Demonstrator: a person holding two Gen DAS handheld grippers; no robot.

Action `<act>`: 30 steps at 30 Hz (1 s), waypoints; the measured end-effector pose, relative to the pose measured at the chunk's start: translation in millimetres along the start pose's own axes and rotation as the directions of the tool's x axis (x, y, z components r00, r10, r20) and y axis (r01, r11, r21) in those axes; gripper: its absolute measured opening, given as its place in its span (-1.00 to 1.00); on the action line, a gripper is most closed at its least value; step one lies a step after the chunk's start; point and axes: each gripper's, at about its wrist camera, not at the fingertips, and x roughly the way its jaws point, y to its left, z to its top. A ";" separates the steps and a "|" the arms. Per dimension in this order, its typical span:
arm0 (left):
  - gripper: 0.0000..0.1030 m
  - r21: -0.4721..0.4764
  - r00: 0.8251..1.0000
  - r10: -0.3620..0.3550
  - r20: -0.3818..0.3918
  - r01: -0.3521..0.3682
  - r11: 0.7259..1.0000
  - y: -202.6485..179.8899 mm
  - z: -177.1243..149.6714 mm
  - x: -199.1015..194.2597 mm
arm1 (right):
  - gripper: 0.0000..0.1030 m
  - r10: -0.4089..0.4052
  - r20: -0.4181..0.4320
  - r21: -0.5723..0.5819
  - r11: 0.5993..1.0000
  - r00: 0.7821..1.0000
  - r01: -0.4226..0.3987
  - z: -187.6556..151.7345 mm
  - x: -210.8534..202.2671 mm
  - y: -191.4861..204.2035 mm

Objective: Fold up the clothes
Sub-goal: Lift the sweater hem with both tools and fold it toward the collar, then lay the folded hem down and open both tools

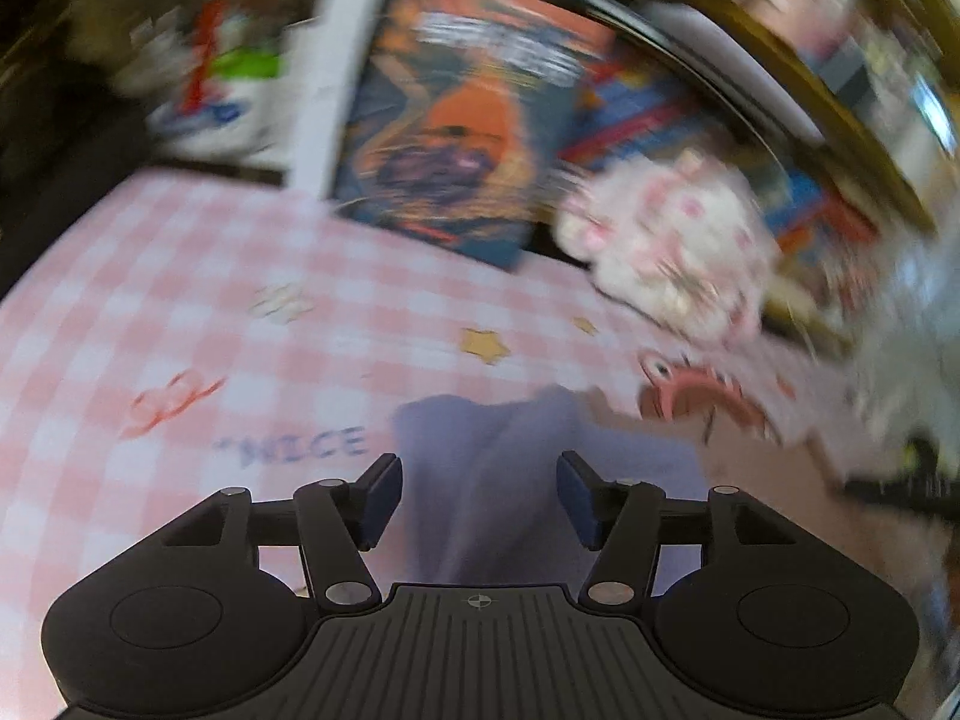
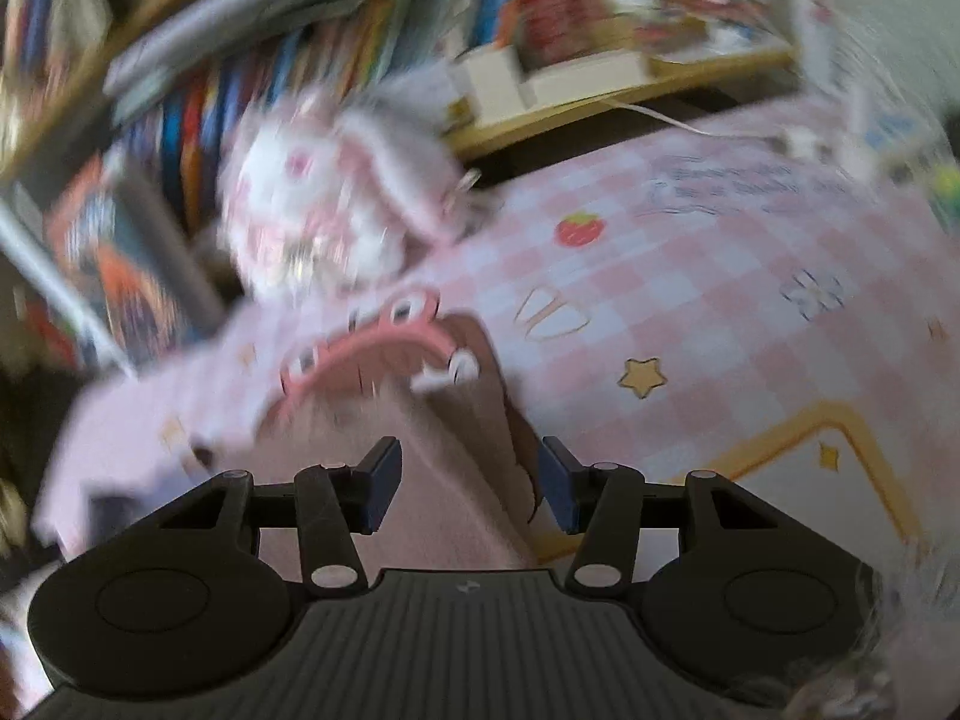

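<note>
1. Left gripper (image 1: 479,495) hovering with jaws apart, gripping nothing; lilac garment (image 1: 510,468) lying just ahead, under the fingers.
2. Right gripper (image 2: 467,495) also spread wide and empty, pink garment (image 2: 384,396) with ruffled collar lying between and ahead of the fingers.
3. Resting on checked tablecloth (image 2: 690,276), plush toy (image 2: 312,210) sitting beyond.
4. Looking soft, light, limp; pinching at hem or shoulder edge, single layer. Frames blurring.

Heavy motion blur: far colourful book spines (image 2: 198,114) unreadable, fluffy white-pink plush toy (image 1: 666,246) smeared, pale lilac folded garment (image 1: 480,480) cut off behind gripper body.
</note>
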 end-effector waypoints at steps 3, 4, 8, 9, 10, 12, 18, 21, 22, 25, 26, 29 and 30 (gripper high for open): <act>-0.75 0.098 0.998 0.048 -0.035 -0.044 0.994 -12.1 -1.5 15.4 | -0.26 -0.006 -0.022 -0.058 0.998 1.000 0.004 -2.3 7.4 5.4; -0.92 0.100 0.997 0.064 -0.047 -0.059 0.993 -11.9 -0.6 18.2 | -0.52 -0.008 -0.029 -0.078 0.997 1.000 0.006 -3.1 9.9 7.3; -0.92 -0.094 0.996 -0.086 0.038 0.089 0.992 12.5 9.5 -11.0 | -0.87 -0.018 -0.058 -0.156 0.988 0.998 0.009 -6.1 19.8 14.5; -0.92 -0.128 0.994 -0.099 0.051 0.105 0.986 18.1 10.6 -12.1 | -0.88 0.013 -0.039 -0.115 0.993 0.999 -0.018 -3.6 10.8 9.1; -0.92 -0.153 0.995 -0.095 0.026 0.098 0.983 25.0 9.1 -4.9 | -0.88 0.048 -0.015 -0.066 0.997 0.999 -0.049 -0.5 0.0 2.6; -0.91 -0.158 0.997 -0.074 -0.033 0.068 0.985 30.8 4.3 12.0 | -0.88 0.048 -0.013 -0.020 0.999 0.999 -0.048 0.7 -1.6 -7.0; -0.78 -0.098 0.994 -0.049 -0.097 0.039 0.994 31.9 0.4 28.3 | -0.85 -0.043 -0.114 -0.071 0.997 0.993 0.035 -11.8 43.4 -9.8; -0.74 -0.109 0.995 -0.051 -0.080 0.042 0.993 39.1 5.6 21.4 | -0.79 -0.063 -0.102 -0.097 0.994 0.993 0.053 -8.8 40.4 -6.4; -0.73 -0.110 0.997 -0.047 -0.056 0.041 0.993 38.9 8.0 16.9 | -0.70 -0.072 -0.096 -0.113 0.992 0.993 0.061 -7.3 38.2 -4.6; -0.55 -0.106 0.998 -0.066 -0.006 0.065 0.992 36.5 15.7 11.5 | -0.65 -0.079 -0.076 -0.128 0.989 0.994 0.069 -2.7 35.7 1.3; -0.47 -0.088 0.998 -0.070 -0.009 0.069 0.994 33.2 18.2 14.6 | -0.65 -0.079 -0.071 -0.142 0.987 0.994 0.069 -0.6 36.3 5.0; -0.32 -0.035 0.998 -0.050 -0.033 0.049 0.998 25.0 19.8 27.7 | -0.60 -0.097 -0.064 -0.199 0.976 0.993 0.082 3.7 43.1 16.8; -0.32 -0.024 0.998 -0.046 -0.040 0.045 0.999 23.7 19.0 31.9 | -0.60 -0.098 -0.067 -0.212 0.974 0.993 0.082 4.9 46.6 19.4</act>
